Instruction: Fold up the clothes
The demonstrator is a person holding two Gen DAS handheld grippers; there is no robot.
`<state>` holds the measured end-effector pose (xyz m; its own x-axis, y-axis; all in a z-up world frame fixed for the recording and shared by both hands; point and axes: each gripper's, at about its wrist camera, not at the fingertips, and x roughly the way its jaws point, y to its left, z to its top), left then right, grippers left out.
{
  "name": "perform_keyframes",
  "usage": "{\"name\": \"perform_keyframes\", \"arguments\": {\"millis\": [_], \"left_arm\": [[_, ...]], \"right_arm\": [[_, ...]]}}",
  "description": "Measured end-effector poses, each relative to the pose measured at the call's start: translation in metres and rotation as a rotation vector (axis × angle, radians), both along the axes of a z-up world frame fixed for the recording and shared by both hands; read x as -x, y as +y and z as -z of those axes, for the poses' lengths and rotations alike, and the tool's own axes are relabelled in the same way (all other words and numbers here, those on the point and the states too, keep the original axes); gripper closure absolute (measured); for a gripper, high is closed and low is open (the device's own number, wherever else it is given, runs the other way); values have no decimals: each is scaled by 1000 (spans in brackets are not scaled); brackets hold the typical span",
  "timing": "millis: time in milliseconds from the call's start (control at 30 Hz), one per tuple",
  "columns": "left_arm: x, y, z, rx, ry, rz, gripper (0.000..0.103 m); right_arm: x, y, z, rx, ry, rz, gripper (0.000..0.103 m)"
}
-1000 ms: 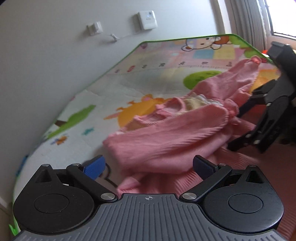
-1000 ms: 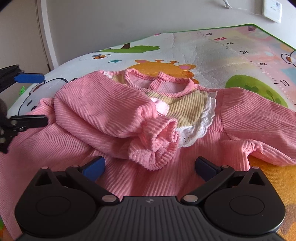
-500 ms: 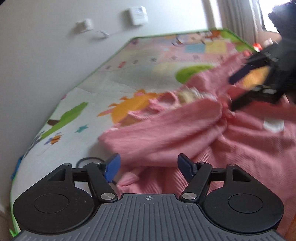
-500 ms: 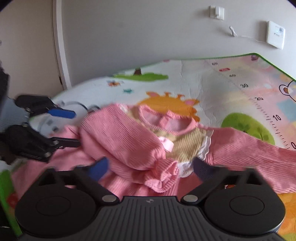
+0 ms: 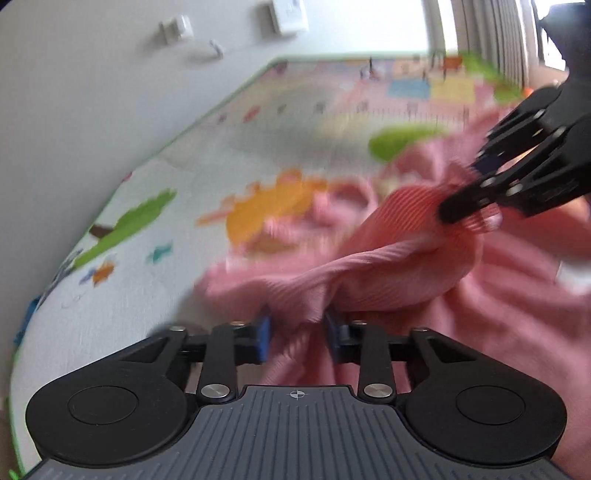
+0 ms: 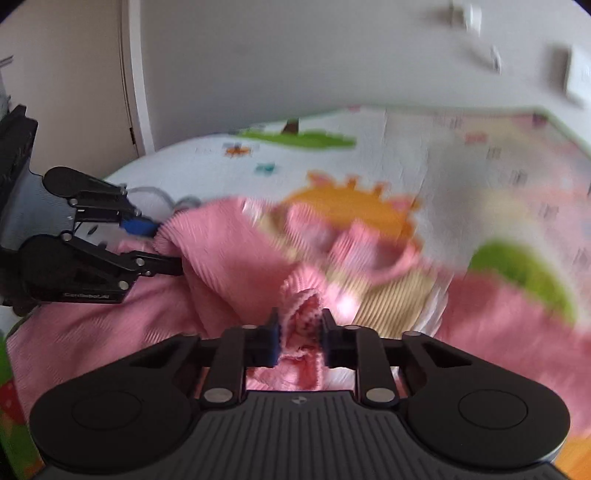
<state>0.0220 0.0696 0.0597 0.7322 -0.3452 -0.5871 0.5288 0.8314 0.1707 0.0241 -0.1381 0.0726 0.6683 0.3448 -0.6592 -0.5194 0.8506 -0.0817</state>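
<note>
Both grippers, left [image 5: 297,334] and right [image 6: 300,338], pinch pink garment [image 5: 424,258] edges.

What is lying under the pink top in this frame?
A cartoon play mat shows around the pink top, with an orange sun print partly tucked beneath its collar. Whatever lies under the rest of the top is covered by fabric.

1. You have soft, even daylight in both views; the brightest patch is the window [image 5: 554,33] at the top right of the left wrist view, washed out to white.
2. Motion blur smears the play mat [image 5: 295,147] and its printed shapes beyond the pink garment [image 5: 388,258].
3. The wall [image 6: 295,55] behind the mat is blurred too, its fittings streaked.
4. The fisheye lens bends the mat's edge and darkens the corners.
</note>
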Motion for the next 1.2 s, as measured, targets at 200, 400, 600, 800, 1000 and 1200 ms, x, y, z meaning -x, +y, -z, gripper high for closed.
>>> {"name": "perform_keyframes", "arguments": {"millis": [200, 400, 600, 800, 1000, 1200], "left_arm": [[-2, -9, -15, 22, -19, 56, 61], [-6, 1, -2, 19, 81, 54, 21], [-38, 5, -6, 121, 110, -47, 10], [-12, -18, 7, -6, 71, 85, 9], [-13, -10, 18, -137, 31, -21, 9], [-8, 20, 14, -187, 23, -122, 8]], "right_arm": [[-38, -19, -20, 147, -151, 130, 78], [-51, -56, -8, 65, -100, 238, 34], [-48, -35, -2, 62, -141, 233, 17], [-55, -28, 1, 79, -155, 208, 15], [-79, -42, 24, 136, -111, 302, 13], [-59, -33, 7, 121, -195, 223, 12]]}}
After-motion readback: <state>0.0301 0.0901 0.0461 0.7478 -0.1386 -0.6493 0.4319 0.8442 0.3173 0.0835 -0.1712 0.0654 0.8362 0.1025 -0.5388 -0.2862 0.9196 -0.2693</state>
